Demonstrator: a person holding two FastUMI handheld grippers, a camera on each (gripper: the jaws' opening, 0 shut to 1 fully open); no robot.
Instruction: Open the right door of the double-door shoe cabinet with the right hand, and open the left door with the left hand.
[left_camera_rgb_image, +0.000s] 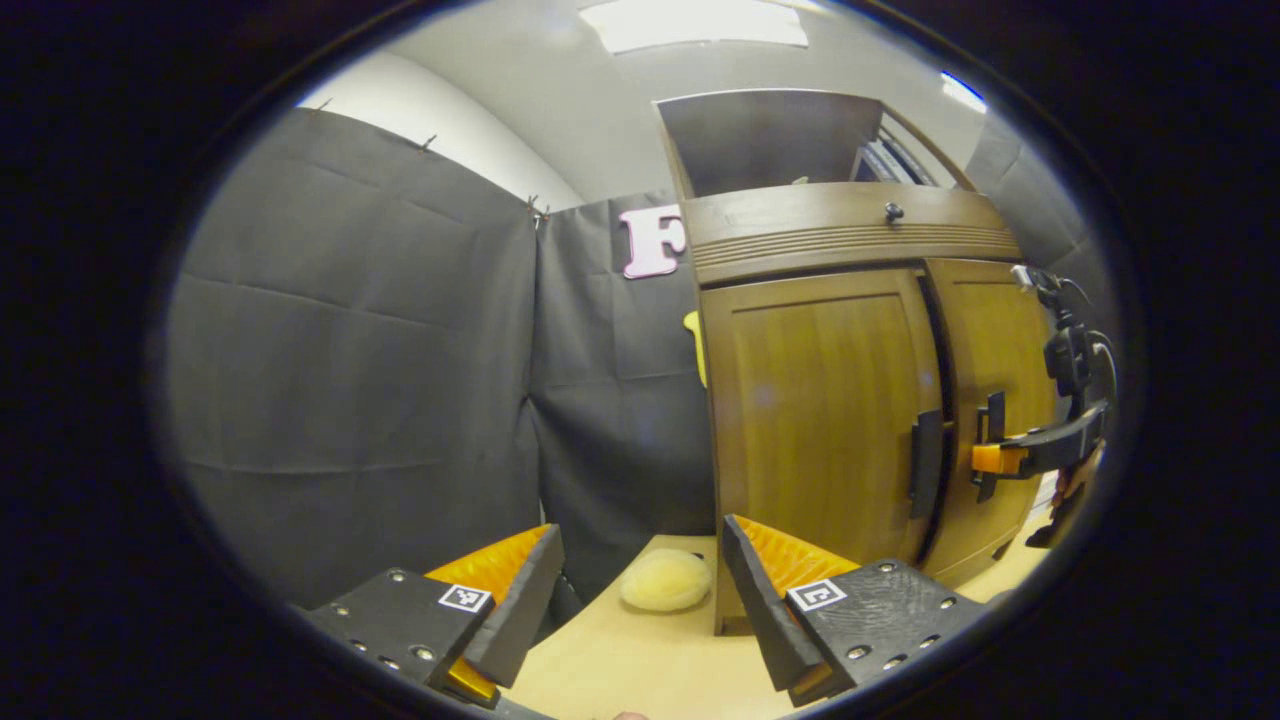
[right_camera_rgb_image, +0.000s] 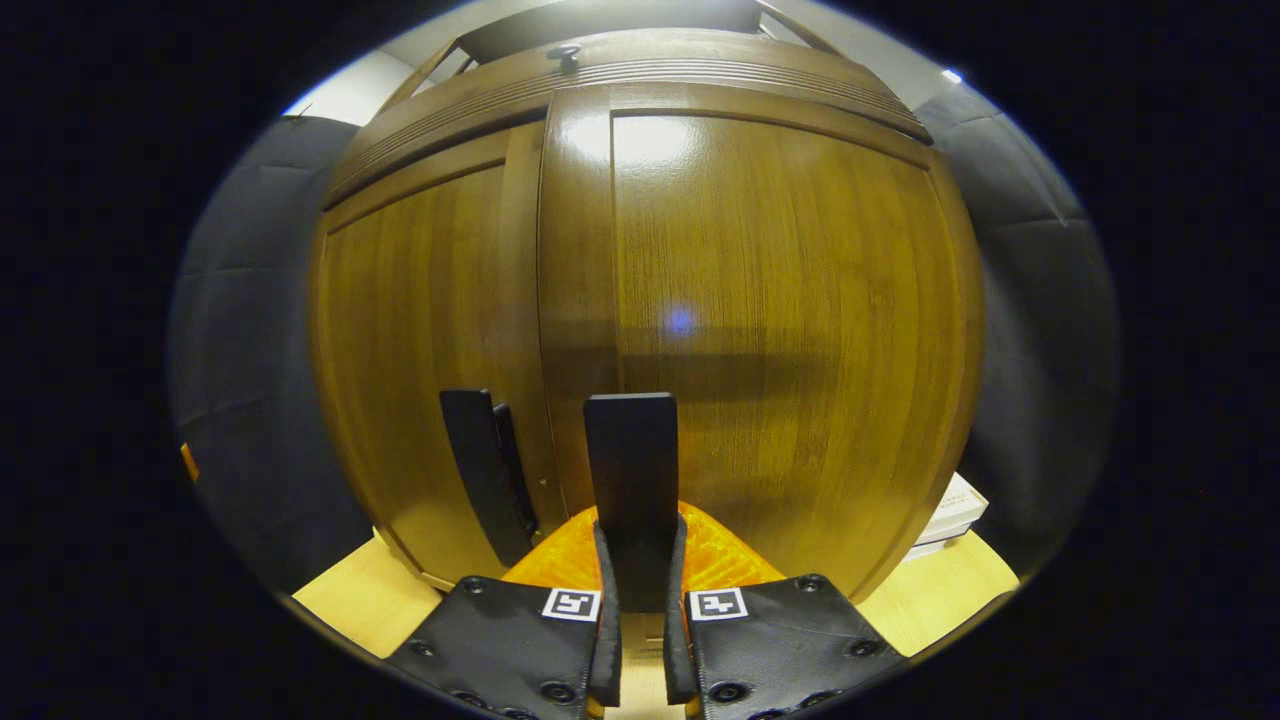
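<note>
At the right door (right_camera_rgb_image: 780, 330) we are clamping the right gripper (right_camera_rgb_image: 640, 560) jaws on its dark handle (right_camera_rgb_image: 632, 470). Our left gripper (left_camera_rgb_image: 640, 590) is hovering with released jaws over the tabletop (left_camera_rgb_image: 640, 670), apart from the left door (left_camera_rgb_image: 815, 400).

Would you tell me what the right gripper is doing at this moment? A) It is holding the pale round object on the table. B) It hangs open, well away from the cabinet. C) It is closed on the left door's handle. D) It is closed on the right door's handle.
D: in the right gripper view, the right gripper has both fingers pressed on the right door's handle, while the left door's handle stands free beside it.
</note>
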